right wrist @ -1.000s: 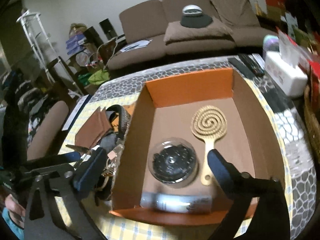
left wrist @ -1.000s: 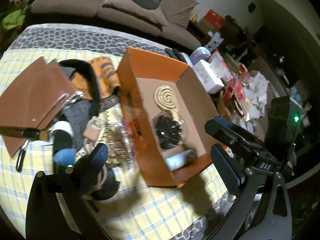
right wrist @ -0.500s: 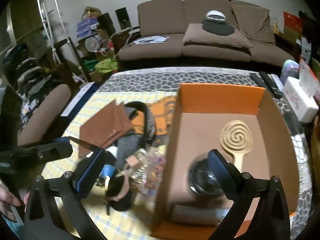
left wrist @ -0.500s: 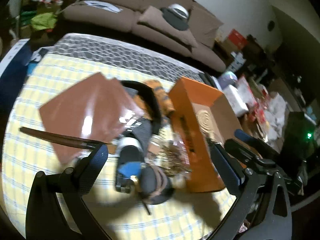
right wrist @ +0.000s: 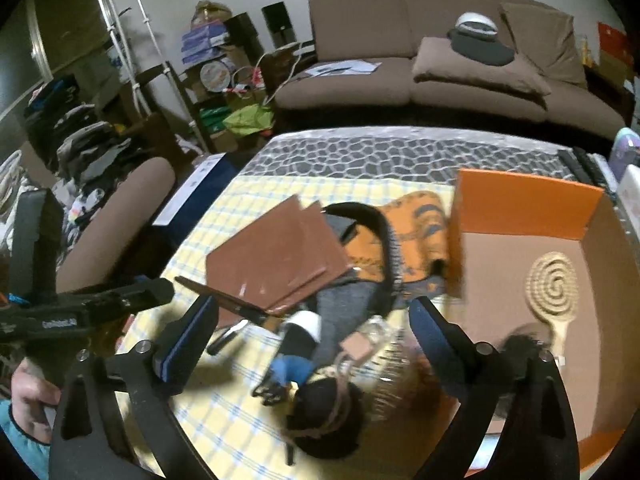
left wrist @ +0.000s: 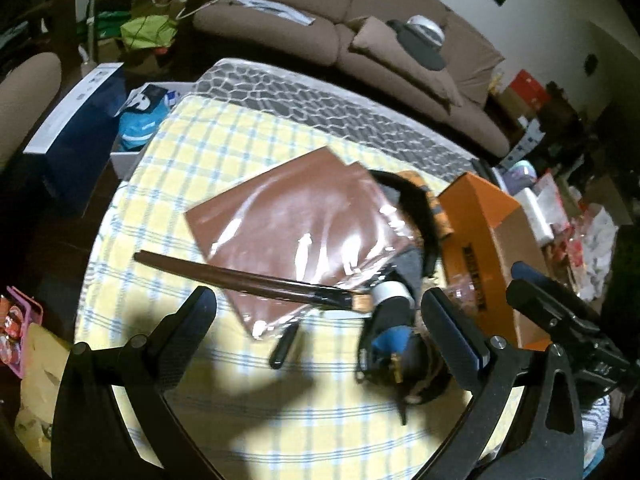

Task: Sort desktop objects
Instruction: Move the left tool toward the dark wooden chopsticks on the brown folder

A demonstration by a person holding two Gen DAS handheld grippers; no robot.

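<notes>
An orange cardboard box (right wrist: 524,208) stands at the table's right; inside lies a tan spiral hairbrush (right wrist: 552,292). Left of it is a pile: brown wrapped sheets (left wrist: 296,232), a long brown-handled brush (left wrist: 240,276) across them, a black headband (left wrist: 416,208), an orange patterned cloth (right wrist: 416,232), a blue-and-white item (right wrist: 296,356) and a dark round item tied with twine (right wrist: 328,416). My left gripper (left wrist: 320,332) is open and empty, hovering over the brush and sheets. My right gripper (right wrist: 316,344) is open and empty above the pile. The box also shows in the left wrist view (left wrist: 488,236).
The table has a yellow checked cloth (left wrist: 168,184) over a grey pebble-pattern cover (right wrist: 400,156). A brown sofa (right wrist: 440,64) stands behind. A chair (right wrist: 116,216) and a blue box (left wrist: 76,128) are at the left. Clutter lies right of the orange box (left wrist: 568,216).
Both grippers have swung left, away from the orange box and over the pile of loose objects. Both stay open and empty.
</notes>
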